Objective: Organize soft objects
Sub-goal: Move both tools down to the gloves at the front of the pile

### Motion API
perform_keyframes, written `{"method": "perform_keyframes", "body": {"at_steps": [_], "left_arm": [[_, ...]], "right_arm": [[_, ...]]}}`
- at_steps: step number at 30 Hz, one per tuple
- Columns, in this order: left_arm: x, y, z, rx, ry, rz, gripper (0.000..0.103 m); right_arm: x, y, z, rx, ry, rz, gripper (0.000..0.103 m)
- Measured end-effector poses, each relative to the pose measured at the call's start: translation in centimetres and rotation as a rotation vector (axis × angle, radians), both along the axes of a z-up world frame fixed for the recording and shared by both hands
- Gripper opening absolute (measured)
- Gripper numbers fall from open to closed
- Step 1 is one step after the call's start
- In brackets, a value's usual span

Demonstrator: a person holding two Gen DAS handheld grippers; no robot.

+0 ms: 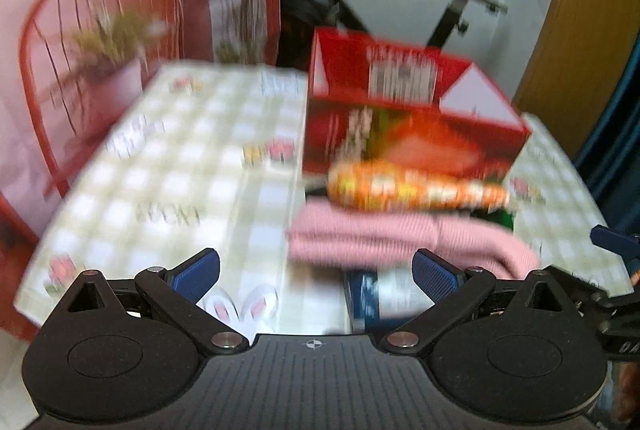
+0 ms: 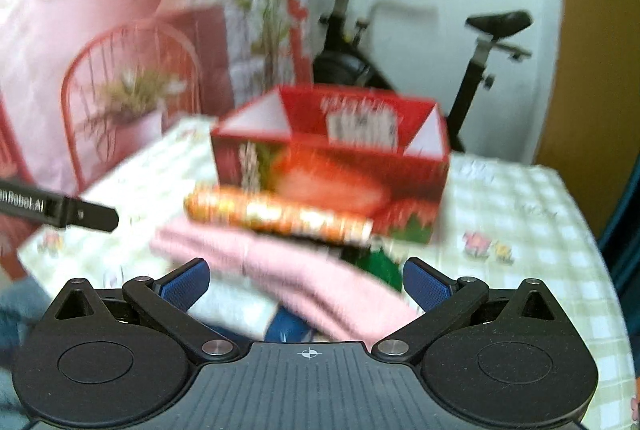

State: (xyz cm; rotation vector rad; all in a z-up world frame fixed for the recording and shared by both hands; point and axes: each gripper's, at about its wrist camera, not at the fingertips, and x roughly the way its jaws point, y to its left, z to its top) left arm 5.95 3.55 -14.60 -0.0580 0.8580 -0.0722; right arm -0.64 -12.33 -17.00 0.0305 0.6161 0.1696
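Both views are motion-blurred. A folded pink knitted cloth lies on the checked tablecloth, with an orange patterned soft roll on top of it. Behind them stands an open red box. My left gripper is open and empty, just short of the pink cloth. In the right wrist view the pink cloth, the orange roll and the red box lie ahead. My right gripper is open and empty, its jaws wide over the cloth's near edge.
A blue and white item lies under the cloth's near edge, and something green shows beside it. A red chair with a potted plant stands at the left. An exercise bike stands behind the table. The left gripper's side shows at the left.
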Motion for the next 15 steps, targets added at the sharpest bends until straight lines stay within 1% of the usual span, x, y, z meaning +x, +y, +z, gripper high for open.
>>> {"method": "perform_keyframes", "body": {"at_steps": [2,5,7,9,10,11,13,15], "left_arm": [[0.5,0.4,-1.4,-0.019,0.060,-0.002,0.103],[0.9,0.3,-3.1,-0.032,0.114,-0.021,0.103],[1.3,0.4,-4.3,-0.058,0.156,-0.035,0.103],[1.5,0.6,-5.4,-0.099,0.193,-0.042,0.098],[1.6,0.6,-5.9,-0.117,0.212,-0.040,0.091],[1.7,0.7,-6.3,-0.129,0.228,-0.038,0.087],[1.9,0.7,-6.9,-0.151,0.245,-0.036,0.084],[1.9,0.7,-7.4,-0.166,0.255,-0.044,0.082]], "right_arm": [[0.5,0.4,-1.4,-0.020,0.058,0.010,0.103],[1.0,1.0,-3.4,-0.011,0.136,0.050,0.099],[1.0,1.1,-4.3,-0.001,0.178,0.075,0.090],[1.0,1.4,-5.0,0.000,0.200,0.098,0.086],[0.9,1.6,-5.2,0.001,0.208,0.108,0.082],[1.0,1.7,-5.3,0.002,0.217,0.116,0.081],[1.0,1.8,-5.6,0.007,0.232,0.123,0.075],[1.0,1.7,-5.9,0.018,0.248,0.130,0.071]]}}
